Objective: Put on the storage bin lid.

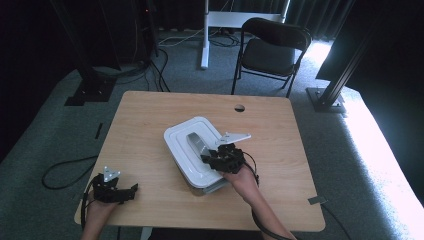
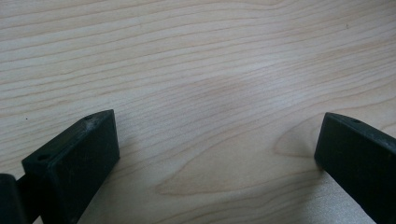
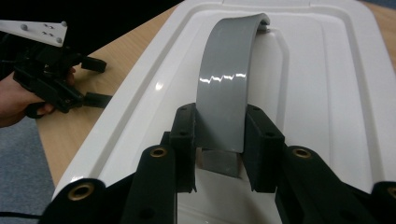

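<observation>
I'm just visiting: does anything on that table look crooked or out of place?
The white box sits askew to the table edges. Its grey handle stands raised, clamped in the right gripper. Nothing spilled or broken.

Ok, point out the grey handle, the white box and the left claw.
grey handle [image 3: 224, 88]: right gripper view, middle of its arched strap.
white box [image 1: 182, 137]: high view, bare lid left of the handle.
left claw [image 1: 134, 189]: high view, between its tips.

Right hand-held gripper [image 3: 219, 140] clamped, forearm angled in from below, left hand-held gripper [image 2: 217, 154] jaws spread, resting low
</observation>
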Demonstrator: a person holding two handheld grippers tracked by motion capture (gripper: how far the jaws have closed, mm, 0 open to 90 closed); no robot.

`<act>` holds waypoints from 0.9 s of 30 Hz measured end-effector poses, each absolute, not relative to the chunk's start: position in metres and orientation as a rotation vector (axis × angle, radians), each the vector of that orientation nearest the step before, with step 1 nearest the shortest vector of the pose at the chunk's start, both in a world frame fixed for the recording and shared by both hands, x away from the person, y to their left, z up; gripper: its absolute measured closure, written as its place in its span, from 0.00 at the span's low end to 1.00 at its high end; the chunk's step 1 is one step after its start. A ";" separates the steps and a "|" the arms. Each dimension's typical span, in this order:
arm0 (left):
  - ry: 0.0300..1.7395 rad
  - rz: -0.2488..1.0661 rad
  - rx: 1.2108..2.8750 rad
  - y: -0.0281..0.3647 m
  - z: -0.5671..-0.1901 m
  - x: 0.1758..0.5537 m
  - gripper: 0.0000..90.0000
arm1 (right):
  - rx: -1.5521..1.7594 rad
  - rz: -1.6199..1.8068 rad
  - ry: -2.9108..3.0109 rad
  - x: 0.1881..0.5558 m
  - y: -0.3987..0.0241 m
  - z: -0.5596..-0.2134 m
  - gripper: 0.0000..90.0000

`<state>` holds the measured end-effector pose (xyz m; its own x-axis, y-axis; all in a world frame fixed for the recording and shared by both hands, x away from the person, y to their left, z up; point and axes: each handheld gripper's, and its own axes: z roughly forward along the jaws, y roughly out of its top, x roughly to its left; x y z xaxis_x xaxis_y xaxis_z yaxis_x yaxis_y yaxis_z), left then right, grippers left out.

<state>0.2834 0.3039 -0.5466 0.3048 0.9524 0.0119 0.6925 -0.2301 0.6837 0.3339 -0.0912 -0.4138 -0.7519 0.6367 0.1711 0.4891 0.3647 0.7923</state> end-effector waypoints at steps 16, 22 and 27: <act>1.455 0.589 2.005 0.304 -0.547 0.283 0.00 | 1.022 1.312 2.459 0.330 -0.082 -0.420 0.76; 1.456 0.589 2.002 0.304 -0.547 0.283 0.00 | 1.018 1.328 2.464 0.331 -0.084 -0.423 0.75; 1.477 0.598 1.993 0.303 -0.546 0.284 0.00 | 1.003 1.360 2.451 0.329 -0.090 -0.422 0.58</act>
<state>0.2843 0.3029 -0.5464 0.2857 0.9582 0.0128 0.6976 -0.2171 0.6828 0.3288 -0.0895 -0.4215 -0.7610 0.6257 0.1714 0.4765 0.3597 0.8022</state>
